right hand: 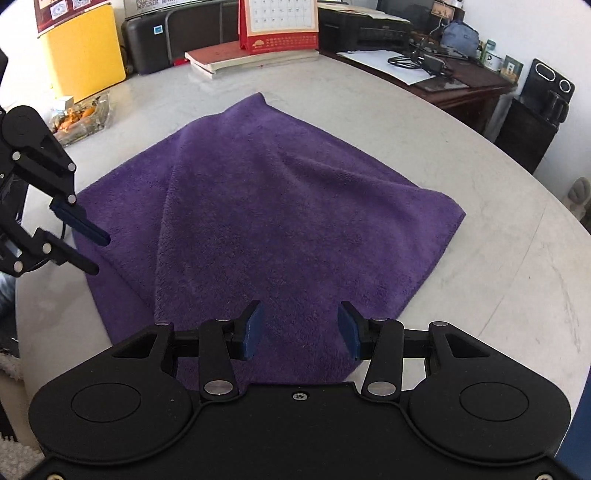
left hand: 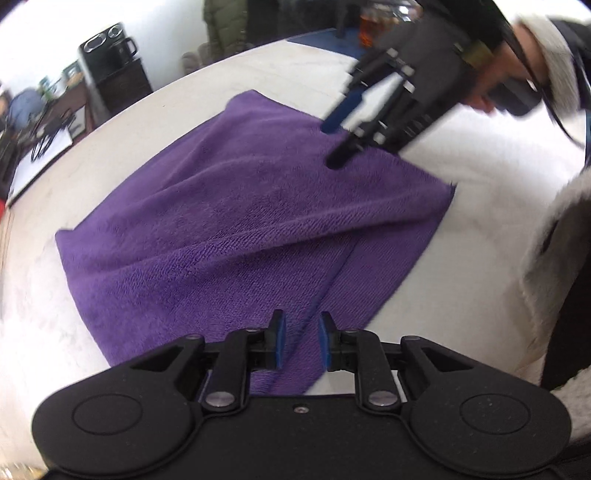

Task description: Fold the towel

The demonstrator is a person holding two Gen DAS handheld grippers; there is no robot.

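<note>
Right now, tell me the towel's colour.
Plain purple towel, no pattern; clearest in the right wrist view.

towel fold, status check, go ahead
Left hand-held gripper open, empty. Right hand-held gripper open, empty. Purple towel folded once on table, rumpled. Nothing in the way.

Left wrist view: right gripper [left hand: 334, 142] motion-blurred, so contact between its fingertips and the towel [left hand: 236, 221] can't be read. Towel's near edge hidden behind the left gripper [left hand: 300, 341] body. Right wrist view: same story (own housing covers the towel's near edge), left gripper cut off by left frame edge. Calendar [right hand: 280, 22] print too small.
</note>
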